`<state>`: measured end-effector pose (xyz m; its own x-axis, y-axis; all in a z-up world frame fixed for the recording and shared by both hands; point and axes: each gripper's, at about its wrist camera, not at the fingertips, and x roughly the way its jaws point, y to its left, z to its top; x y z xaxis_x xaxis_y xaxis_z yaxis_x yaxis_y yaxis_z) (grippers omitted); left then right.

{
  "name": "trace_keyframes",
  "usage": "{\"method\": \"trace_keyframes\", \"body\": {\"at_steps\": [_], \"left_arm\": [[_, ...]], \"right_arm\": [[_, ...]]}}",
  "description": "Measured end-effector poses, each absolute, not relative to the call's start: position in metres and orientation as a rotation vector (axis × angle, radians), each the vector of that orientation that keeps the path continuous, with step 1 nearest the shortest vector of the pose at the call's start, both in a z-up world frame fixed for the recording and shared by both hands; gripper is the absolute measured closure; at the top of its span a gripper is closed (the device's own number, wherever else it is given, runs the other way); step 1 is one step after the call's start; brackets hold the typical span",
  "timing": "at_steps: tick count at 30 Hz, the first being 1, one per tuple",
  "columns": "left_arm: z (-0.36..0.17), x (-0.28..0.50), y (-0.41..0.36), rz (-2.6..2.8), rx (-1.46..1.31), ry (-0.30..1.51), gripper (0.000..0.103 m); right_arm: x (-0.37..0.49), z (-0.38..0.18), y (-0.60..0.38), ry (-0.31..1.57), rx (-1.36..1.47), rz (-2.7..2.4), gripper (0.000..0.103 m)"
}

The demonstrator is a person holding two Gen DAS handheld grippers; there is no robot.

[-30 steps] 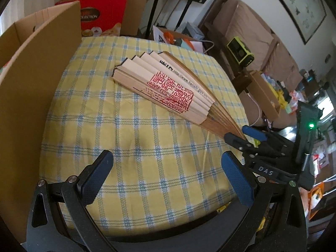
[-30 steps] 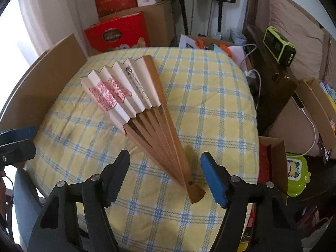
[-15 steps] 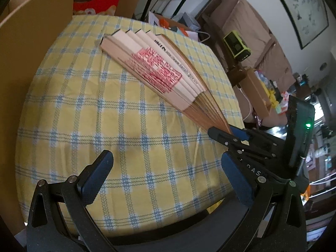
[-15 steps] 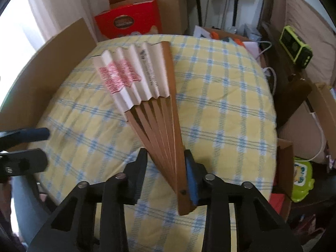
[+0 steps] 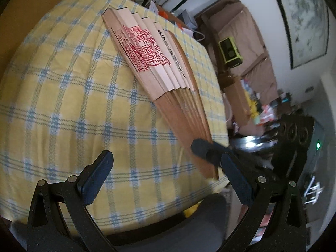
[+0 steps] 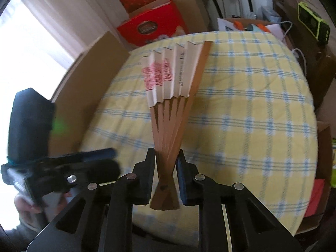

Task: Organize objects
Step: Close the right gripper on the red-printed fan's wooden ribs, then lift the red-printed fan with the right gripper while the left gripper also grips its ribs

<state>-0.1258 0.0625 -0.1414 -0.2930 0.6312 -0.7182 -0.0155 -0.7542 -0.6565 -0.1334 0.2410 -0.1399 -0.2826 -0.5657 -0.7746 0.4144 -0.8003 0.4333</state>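
Checked yellow-and-blue tablecloth (image 6: 252, 109) covers a round table, and on it lies a partly spread folding paper fan with brown wooden ribs (image 6: 168, 96). Its cream pleats carry red seal-style characters and a line of small black print ending in ".gov.cn"; the rest is too small to read. The right gripper (image 6: 166, 172) has just been closing and now pinches the bundled ribs near the fan's pivot, at the table's near edge, its black and blue pads pressed against the wood on both sides. The left gripper (image 5: 166, 170) hangs above the cloth beside the fan's handle with its blue-padded jaws wide apart and nothing between them. Behind the table stands a red gift box (image 6: 153, 25) with an oval gold label whose lettering is blurred.
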Motion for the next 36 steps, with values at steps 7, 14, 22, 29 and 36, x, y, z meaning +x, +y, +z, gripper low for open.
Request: {"method": "trace_keyframes", "body": {"at_steps": [7,14,22,29,36], "left_arm": [[-0.155,-0.134,0.054,1.927,-1.481,-0.961,0.000],[-0.155,-0.138,0.042,1.932,-1.413,-1.041,0.018],[-0.142,-0.133,0.044,1.996,-1.408,-0.965,0.051],[-0.120,-0.123,0.036,2.045,-1.358,-0.954,0.053],[-0.075,-0.113,0.013,2.156,-1.262,-0.917,0.053]], "right_arm": [[-0.123,-0.130,0.229,-0.286,1.335,-2.049,0.086],[-0.105,-0.121,0.215,-0.261,1.289,-2.044,0.085],[-0.092,-0.114,0.202,-0.256,1.262,-2.034,0.085],[-0.085,-0.096,0.198,-0.282,1.215,-2.044,0.085],[-0.076,-0.063,0.180,-0.254,1.124,-2.048,0.085]]}}
